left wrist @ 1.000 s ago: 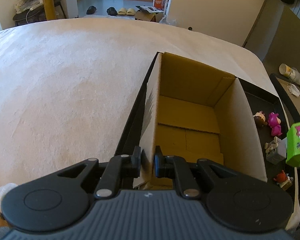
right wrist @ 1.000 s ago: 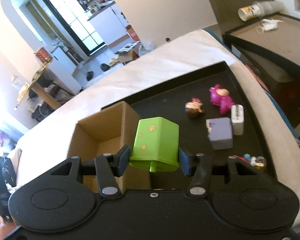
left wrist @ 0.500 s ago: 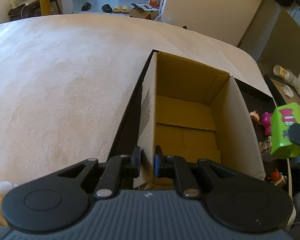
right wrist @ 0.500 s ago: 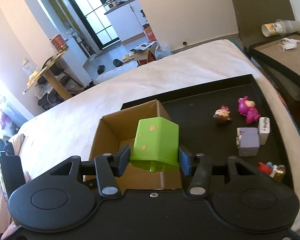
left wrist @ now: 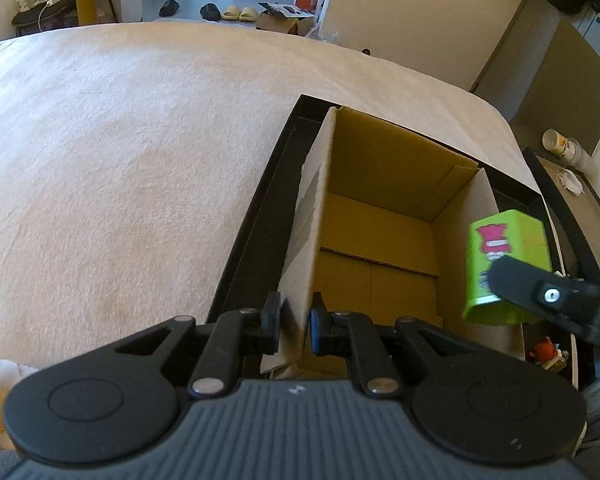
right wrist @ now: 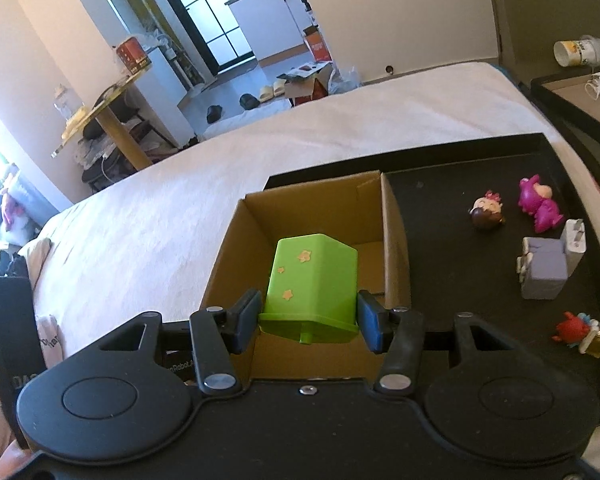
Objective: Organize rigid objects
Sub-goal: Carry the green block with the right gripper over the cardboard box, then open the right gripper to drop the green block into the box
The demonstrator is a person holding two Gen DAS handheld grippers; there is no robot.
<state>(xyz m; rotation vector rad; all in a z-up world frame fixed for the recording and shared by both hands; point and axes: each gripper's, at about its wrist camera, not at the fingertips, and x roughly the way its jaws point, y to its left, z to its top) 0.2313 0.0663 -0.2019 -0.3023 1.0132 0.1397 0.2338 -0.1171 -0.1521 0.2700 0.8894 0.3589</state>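
Pressed nearly together, the jaws of the left gripper (left wrist: 294, 326) pinch the near wall of the open brown cardboard box (left wrist: 380, 240), holding it steady, while the jaws of the right gripper (right wrist: 309, 322) stand partly spread and clamp the bright green plastic house-shaped toy with small star stickers (right wrist: 314, 280) from both sides. That green toy hangs above the box's open mouth in the right wrist view and beside its right wall in the left wrist view, so it is in the air and not yet inside. As far as both views show, the box floor is bare cardboard, so nothing appears to have been sorted into it; this looks like the first piece, with only the lowering and release left for it. Left to gather from the shallow black rectangular tray (right wrist: 440, 200) that the box stands in are a small round-headed doll figure with dark hair (right wrist: 487, 214), a magenta animal figurine (right wrist: 538, 202), a grey-lilac block-shaped toy (right wrist: 544, 272) with a white charger plug (right wrist: 575, 246) touching it, and a cluster of tiny pieces with a red figure (right wrist: 582, 332) near the tray's close corner. Tray and box rest on a wide cream fleecy blanket (left wrist: 140, 160) covering what seems to be a bed. Beyond it lie a light floor with slippers (left wrist: 238, 12), a cluttered wooden side table (right wrist: 116, 120), a glazed dark-framed door (right wrist: 220, 20) and a dark bedside stand bearing a paper cup (right wrist: 572, 52).
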